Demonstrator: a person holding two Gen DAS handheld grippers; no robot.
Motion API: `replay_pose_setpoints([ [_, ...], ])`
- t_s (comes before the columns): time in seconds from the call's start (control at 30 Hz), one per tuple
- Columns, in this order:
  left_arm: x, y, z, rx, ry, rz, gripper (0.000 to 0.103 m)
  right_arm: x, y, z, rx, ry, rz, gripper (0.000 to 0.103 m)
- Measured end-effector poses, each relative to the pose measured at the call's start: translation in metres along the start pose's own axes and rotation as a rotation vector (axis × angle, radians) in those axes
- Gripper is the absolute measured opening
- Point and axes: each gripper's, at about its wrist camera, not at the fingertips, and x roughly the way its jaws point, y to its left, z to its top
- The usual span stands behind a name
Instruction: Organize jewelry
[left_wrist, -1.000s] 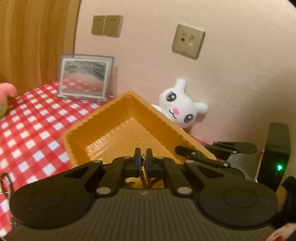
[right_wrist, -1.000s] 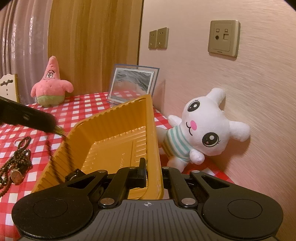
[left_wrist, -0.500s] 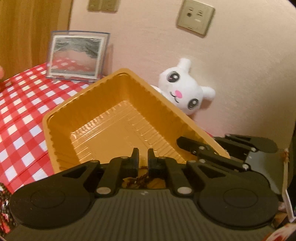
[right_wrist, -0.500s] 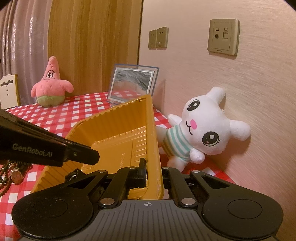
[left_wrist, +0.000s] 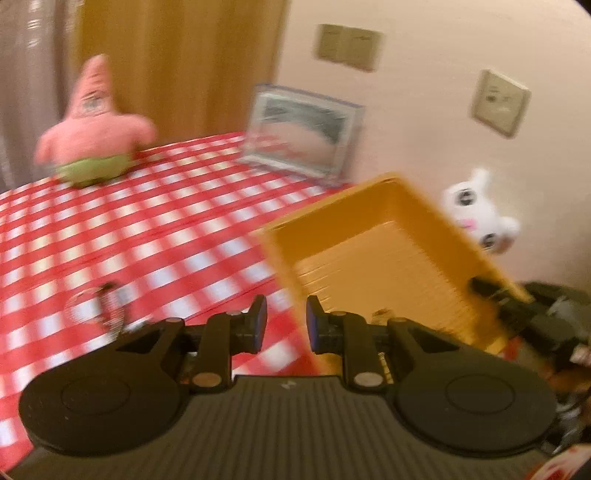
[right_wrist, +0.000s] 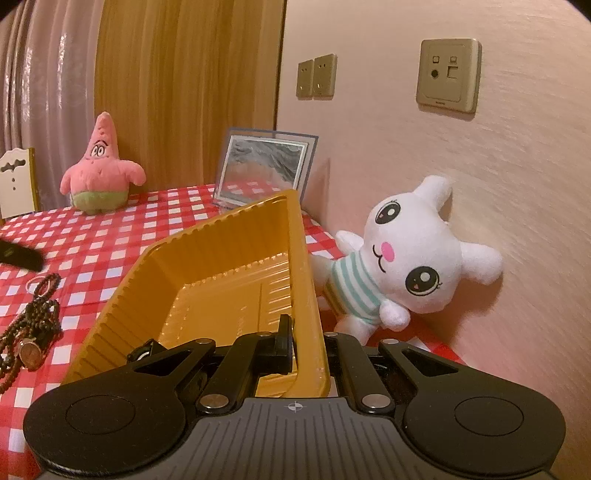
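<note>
A yellow ribbed plastic tray (right_wrist: 229, 273) is held tilted above the checked table. My right gripper (right_wrist: 306, 343) is shut on the tray's near right rim. The tray also shows in the blurred left wrist view (left_wrist: 388, 254). My left gripper (left_wrist: 282, 328) is open and empty, over the tray's left corner and the tablecloth. A small dark piece, too blurred to name, lies in the tray's near part (left_wrist: 382, 314). A heap of brown bead strands with a ring and a round pendant (right_wrist: 31, 325) lies on the cloth left of the tray, also blurred in the left wrist view (left_wrist: 99, 306).
A pink star plush (right_wrist: 101, 170) stands at the back left. A framed picture (right_wrist: 264, 170) leans on the wall behind the tray. A white bunny plush (right_wrist: 406, 254) lies against the wall right of the tray. The left gripper's dark tip (right_wrist: 20, 254) shows at the left edge.
My left gripper has opened, let go of the dark beaded piece into the tray, and swung left away from the tray. The right gripper and tray have held still.
</note>
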Motion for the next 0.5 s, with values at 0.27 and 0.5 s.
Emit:
replay_pose_setpoints([
  [0.27,-0.016,0.045,-0.041,-0.057,0.090,0.155,0.020,0.004,0.000,0.005,-0.004,-0.005,-0.003,0.004],
  [0.5,-0.020,0.049,-0.061,-0.029,0.118,0.164,0.020,0.004,0.002,0.007,-0.011,-0.006,-0.009,0.004],
])
